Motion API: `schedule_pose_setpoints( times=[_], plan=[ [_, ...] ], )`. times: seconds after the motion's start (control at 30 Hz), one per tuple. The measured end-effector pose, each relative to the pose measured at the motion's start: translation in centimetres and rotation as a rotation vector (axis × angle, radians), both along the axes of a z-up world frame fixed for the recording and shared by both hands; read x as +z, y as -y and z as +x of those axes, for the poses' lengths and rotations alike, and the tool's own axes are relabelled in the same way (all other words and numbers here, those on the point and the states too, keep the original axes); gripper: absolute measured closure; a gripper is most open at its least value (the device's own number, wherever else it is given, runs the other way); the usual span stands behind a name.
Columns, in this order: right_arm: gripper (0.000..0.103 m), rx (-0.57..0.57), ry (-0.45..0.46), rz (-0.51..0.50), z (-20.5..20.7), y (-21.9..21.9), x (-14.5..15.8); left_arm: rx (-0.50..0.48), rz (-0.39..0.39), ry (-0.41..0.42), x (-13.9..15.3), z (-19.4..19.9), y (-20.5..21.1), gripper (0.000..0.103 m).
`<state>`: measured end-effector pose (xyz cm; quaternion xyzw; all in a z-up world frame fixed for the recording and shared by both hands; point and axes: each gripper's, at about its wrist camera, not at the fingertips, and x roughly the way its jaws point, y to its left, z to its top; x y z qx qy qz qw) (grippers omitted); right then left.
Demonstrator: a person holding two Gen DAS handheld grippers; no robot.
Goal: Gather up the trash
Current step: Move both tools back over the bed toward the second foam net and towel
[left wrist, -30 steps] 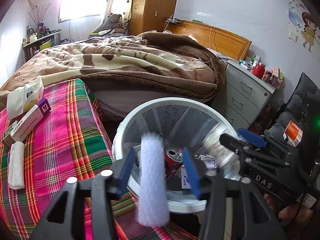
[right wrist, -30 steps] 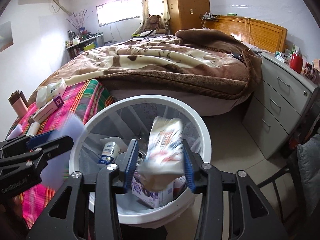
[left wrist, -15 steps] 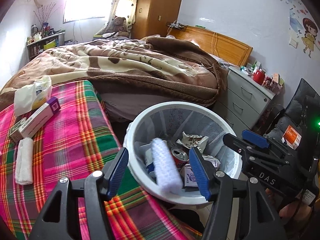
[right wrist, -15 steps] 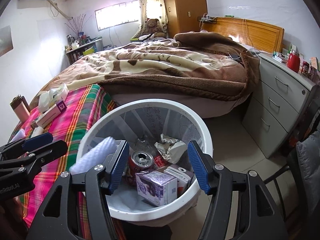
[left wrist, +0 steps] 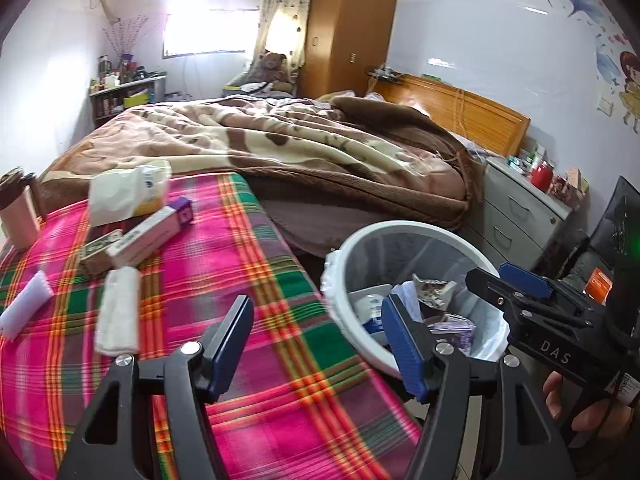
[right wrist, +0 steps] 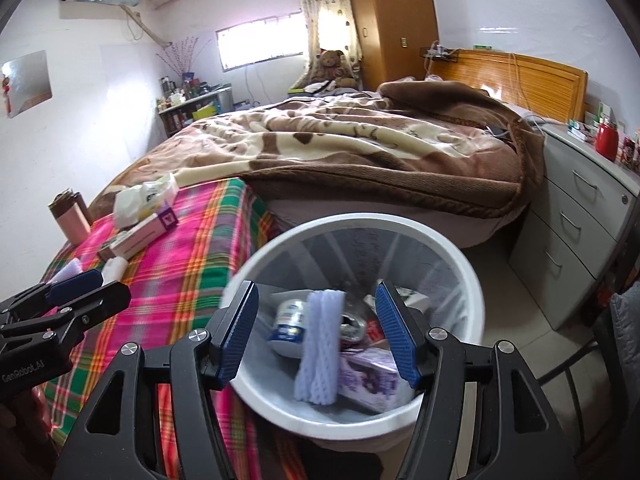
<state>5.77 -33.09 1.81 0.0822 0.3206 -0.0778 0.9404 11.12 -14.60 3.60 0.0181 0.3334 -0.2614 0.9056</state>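
Both claws are released and hold nothing. The left gripper point(left wrist: 316, 344) hangs over the plaid cloth point(left wrist: 224, 292) at the table edge; the right gripper point(right wrist: 316, 332) hangs over the white bin point(right wrist: 460, 256), jaws spread wide.

Trash so far: the bin holds a foam net sleeve point(right wrist: 320, 344), a small white bottle point(right wrist: 289, 320), a can and a purple carton point(right wrist: 370, 380). Left on the cloth, well apart from the bin: a folded white cloth point(left wrist: 118, 310), a long white box w/ purple end point(left wrist: 150, 230), a tissue pack point(left wrist: 128, 192) and a white foam piece point(left wrist: 24, 304) at the far left.

Risks, as I judge them — the bin sits just beside the table edge, so a sweep w/ the left gripper could knock the rim or tip it. The pink tumbler point(left wrist: 18, 216) stands near the leftovers; a careless reach may topple it, and it prob. isn't trash.

Views: the right wrist looks straight into the bin, so contents read clearly; the left wrist shows only a slice of them but gives the leftovers on the cloth far better — incl. the foam piece, barely visible from the right.
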Motion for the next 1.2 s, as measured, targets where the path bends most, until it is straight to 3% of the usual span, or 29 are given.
schedule_pose_setpoints(
  times=[0.5,0.83,0.97,1.2],
  plan=[
    [0.041,0.13,0.039,0.048,2.3,-6.6,0.1,0.151,-0.016,0.011,-0.5,1.0,-9.0,0.033],
    [0.041,0.222,0.003,0.056,5.4,-12.0,-0.8,0.281,0.022,0.009,-1.3,2.8,-16.5,0.032],
    [0.041,0.234,-0.013,0.062,6.5,-13.8,-1.0,0.304,0.009,0.007,-1.3,3.5,-18.9,0.032],
    [0.041,0.27,-0.053,0.076,9.1,-17.3,-2.0,0.356,0.05,-0.007,-2.0,5.6,-23.3,0.03]
  ],
)
